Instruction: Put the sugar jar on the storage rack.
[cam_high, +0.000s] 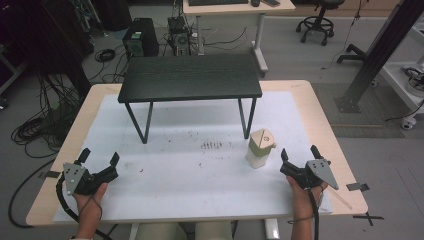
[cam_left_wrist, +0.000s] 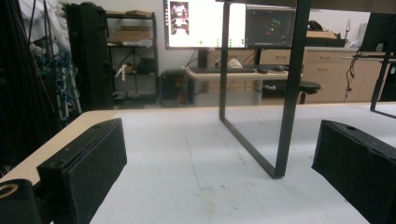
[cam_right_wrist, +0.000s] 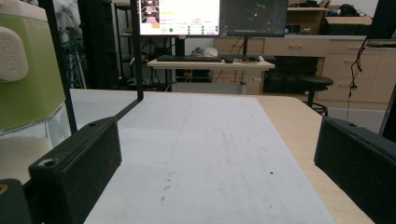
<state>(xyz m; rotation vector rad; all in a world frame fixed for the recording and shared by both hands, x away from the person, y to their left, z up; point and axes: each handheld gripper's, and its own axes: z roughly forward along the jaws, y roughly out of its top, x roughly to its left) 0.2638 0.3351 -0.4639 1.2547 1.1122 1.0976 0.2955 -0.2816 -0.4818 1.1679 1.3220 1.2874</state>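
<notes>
Both hand-held grippers released, jaws apart: left hand-held gripper (cam_high: 99, 161) on bare desk (cam_high: 320, 125); right hand-held gripper (cam_high: 299, 155) just beside green-lidded bottle (cam_high: 260, 148).

Glossy plastic bottle (cam_high: 260, 148); matt dark wood shelf (cam_high: 190, 77)

Each bare hand is gripping a black two-jaw tool: the left gripper (cam_high: 99, 159) and right gripper (cam_high: 298, 153) are both wearing grey three-cornered plates with small screws, trailing black cables, showing blocky matte jaw pads.
</notes>
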